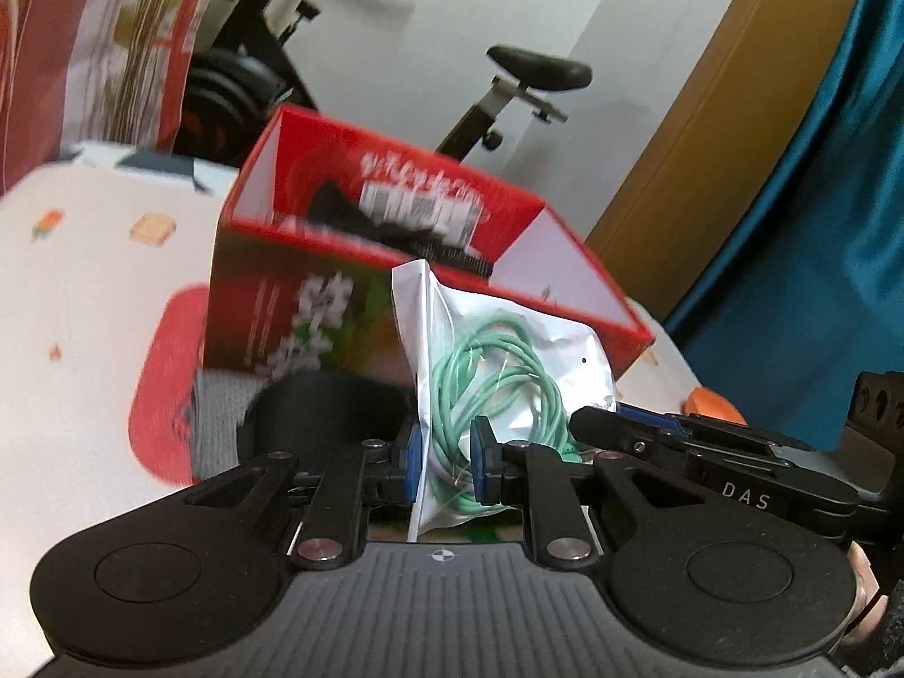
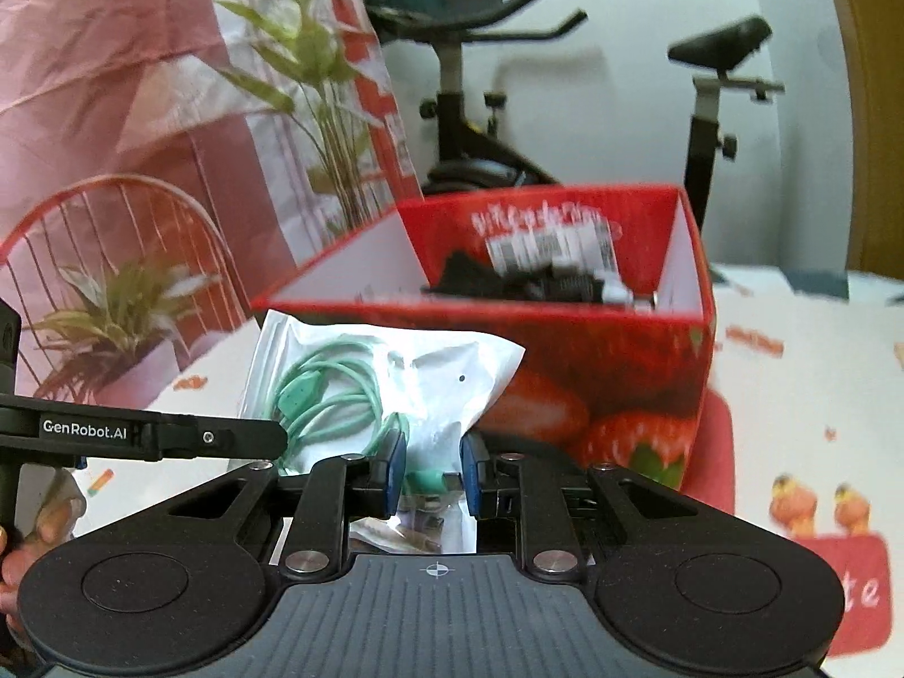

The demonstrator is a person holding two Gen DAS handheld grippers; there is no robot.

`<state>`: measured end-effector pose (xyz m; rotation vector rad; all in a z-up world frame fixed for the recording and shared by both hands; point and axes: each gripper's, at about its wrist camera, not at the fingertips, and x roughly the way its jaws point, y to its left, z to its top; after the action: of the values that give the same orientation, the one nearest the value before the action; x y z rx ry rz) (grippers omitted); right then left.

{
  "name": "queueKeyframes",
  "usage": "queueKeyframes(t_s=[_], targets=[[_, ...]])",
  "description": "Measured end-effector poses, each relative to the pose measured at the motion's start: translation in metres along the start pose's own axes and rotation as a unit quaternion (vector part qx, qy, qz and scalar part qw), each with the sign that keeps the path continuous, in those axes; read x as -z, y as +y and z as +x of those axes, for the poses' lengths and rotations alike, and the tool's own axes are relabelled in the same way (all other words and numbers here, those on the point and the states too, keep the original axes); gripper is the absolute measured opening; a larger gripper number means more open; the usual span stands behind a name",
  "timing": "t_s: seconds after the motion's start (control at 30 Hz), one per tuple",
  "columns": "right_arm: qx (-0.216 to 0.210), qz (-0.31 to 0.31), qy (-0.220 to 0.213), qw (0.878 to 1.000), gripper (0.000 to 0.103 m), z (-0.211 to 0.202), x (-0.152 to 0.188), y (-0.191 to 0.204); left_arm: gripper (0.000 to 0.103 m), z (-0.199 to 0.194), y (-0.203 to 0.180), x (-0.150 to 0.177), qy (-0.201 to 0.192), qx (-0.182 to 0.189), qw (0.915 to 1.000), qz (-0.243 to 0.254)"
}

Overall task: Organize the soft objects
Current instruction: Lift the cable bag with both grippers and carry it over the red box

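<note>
A clear plastic bag (image 1: 508, 350) with a coiled green cable inside is held up in front of a red open-top box (image 1: 350, 260). My left gripper (image 1: 449, 466) is shut on the bag's lower part. My right gripper (image 2: 432, 472) is shut on the same bag (image 2: 429, 373) from the other side, and it shows in the left wrist view (image 1: 638, 432) at the right. The red box (image 2: 593, 361) holds a black item with a white label (image 2: 542, 265). The left gripper shows in the right wrist view (image 2: 169, 435) at the left.
The box stands on a white printed cloth (image 1: 85, 294) with a red patch (image 1: 164, 384). A black band on grey fabric (image 1: 316, 407) lies just ahead of the left gripper. An exercise bike (image 2: 491, 113), a red wire chair (image 2: 113, 226) and potted plants (image 2: 113, 316) stand behind.
</note>
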<state>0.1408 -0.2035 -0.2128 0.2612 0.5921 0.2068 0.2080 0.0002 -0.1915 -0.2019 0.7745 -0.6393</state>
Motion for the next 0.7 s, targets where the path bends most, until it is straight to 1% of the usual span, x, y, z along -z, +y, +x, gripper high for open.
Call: queueKeyframes(t_s=[0.17, 0.27, 0.4, 0.53, 0.7], targets=[[-0.003, 0.0, -0.023, 1.0, 0.02, -0.008, -0.029, 0.002, 0.019, -0.009, -0.008, -0.03, -0.024, 0.006, 0.9996, 0.011], [-0.005, -0.001, -0.04, 0.999, 0.02, -0.011, -0.048, 0.003, 0.019, -0.007, -0.012, -0.045, -0.04, 0.008, 0.999, 0.017], [-0.004, -0.002, -0.051, 0.999, 0.02, -0.007, -0.076, 0.0, 0.019, -0.001, -0.015, -0.066, -0.051, -0.001, 0.9982, 0.031], [0.002, -0.016, -0.048, 0.999, 0.02, 0.011, -0.103, -0.003, 0.019, 0.013, -0.008, -0.088, -0.045, -0.011, 0.9987, 0.021], [0.01, -0.004, -0.028, 1.0, 0.02, 0.048, -0.128, -0.011, 0.019, 0.039, 0.004, -0.11, -0.029, -0.037, 0.9986, 0.025]])
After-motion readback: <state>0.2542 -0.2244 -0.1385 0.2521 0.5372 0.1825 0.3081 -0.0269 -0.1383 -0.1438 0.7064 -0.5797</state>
